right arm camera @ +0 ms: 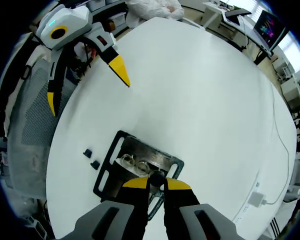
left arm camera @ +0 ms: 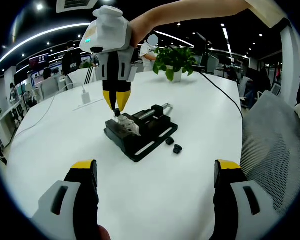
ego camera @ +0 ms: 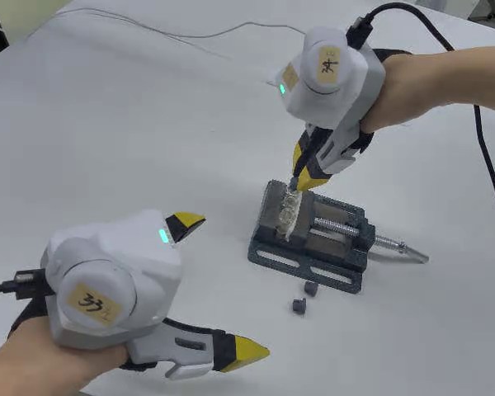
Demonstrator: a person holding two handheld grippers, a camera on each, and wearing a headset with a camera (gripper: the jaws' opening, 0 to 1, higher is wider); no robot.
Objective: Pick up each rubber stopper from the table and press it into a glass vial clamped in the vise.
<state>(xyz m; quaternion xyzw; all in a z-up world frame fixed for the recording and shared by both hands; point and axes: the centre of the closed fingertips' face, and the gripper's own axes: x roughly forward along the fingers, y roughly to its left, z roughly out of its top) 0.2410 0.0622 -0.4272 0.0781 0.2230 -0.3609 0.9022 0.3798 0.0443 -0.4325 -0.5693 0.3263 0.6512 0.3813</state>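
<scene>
A black vise [ego camera: 313, 243] stands on the white table with clear glass vials [ego camera: 289, 210] clamped in its jaws. My right gripper [ego camera: 301, 183] hangs tip-down just over the vials, shut on a dark rubber stopper [right arm camera: 157, 177]; the vials [right arm camera: 132, 162] lie right under its fingertips. Two loose stoppers [ego camera: 311, 289] [ego camera: 299, 306] lie on the table in front of the vise; they also show as stoppers [left arm camera: 173, 145] beside the vise [left arm camera: 140, 132]. My left gripper [ego camera: 223, 285] is held wide open near the front left, well short of the vise, with nothing between its fingers [left arm camera: 85, 167].
A black cable [ego camera: 478, 148] trails from the right gripper across the table's right side. A thin wire [ego camera: 173, 35] runs along the far edge. A white adapter [right arm camera: 255, 199] lies on the table. A potted plant [left arm camera: 175, 62] and a mesh chair [left arm camera: 275, 150] stand beyond.
</scene>
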